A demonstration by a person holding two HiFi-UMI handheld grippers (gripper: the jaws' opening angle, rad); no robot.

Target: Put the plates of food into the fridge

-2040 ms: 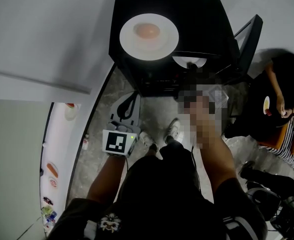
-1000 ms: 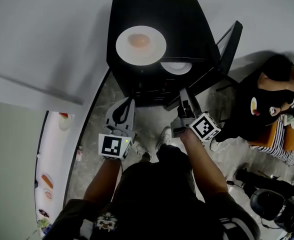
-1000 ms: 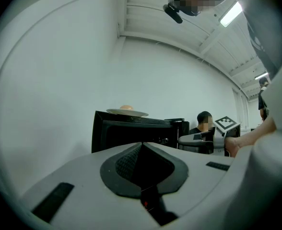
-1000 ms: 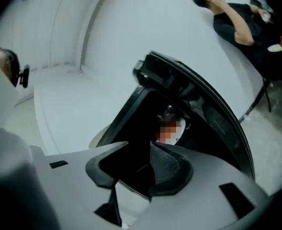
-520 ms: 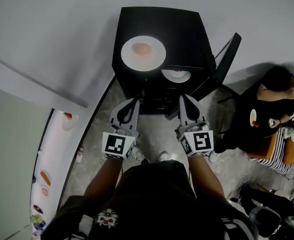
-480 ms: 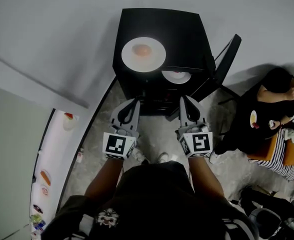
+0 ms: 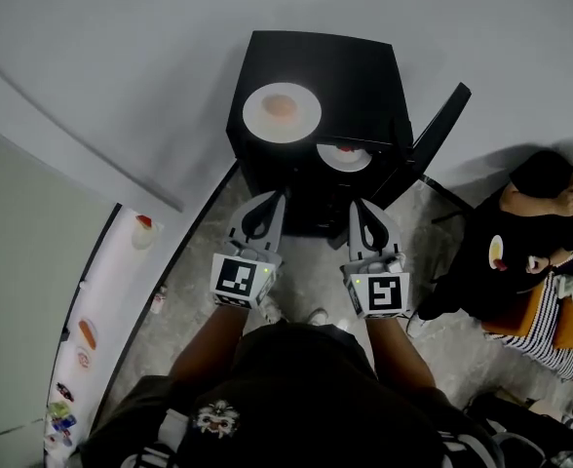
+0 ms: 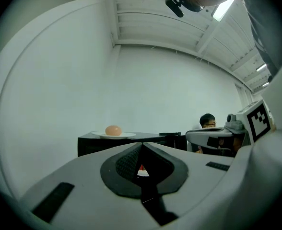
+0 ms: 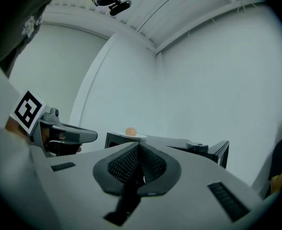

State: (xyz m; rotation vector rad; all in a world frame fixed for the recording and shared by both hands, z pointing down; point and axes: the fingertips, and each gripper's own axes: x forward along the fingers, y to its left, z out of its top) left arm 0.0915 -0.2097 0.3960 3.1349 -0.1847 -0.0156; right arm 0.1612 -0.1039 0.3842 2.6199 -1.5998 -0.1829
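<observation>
Left gripper point(image 7: 269, 201) and right gripper point(image 7: 359, 208): both closed, empty, level in front of the fridge point(image 7: 364, 76) (door point(image 7: 440, 125) open). One plate point(image 7: 344, 156) looks shelved inside. Second plate point(image 7: 282, 112) sits on the fridge top, so roughly half left.

Half-hidden plate, dark fridge

In the head view the lower plate point(image 7: 344, 156) shows only its front half; the rest lies under the front edge of the fridge point(image 7: 355, 76) top, and the red food point(image 7: 346, 149) on it is too small to name. Inside, the fridge is too dark to read. The picture's right edge cuts off the seated person point(image 7: 520, 222). The small things point(image 7: 88, 334) on the white ledge point(image 7: 111, 281) at lower left are too small to tell.
</observation>
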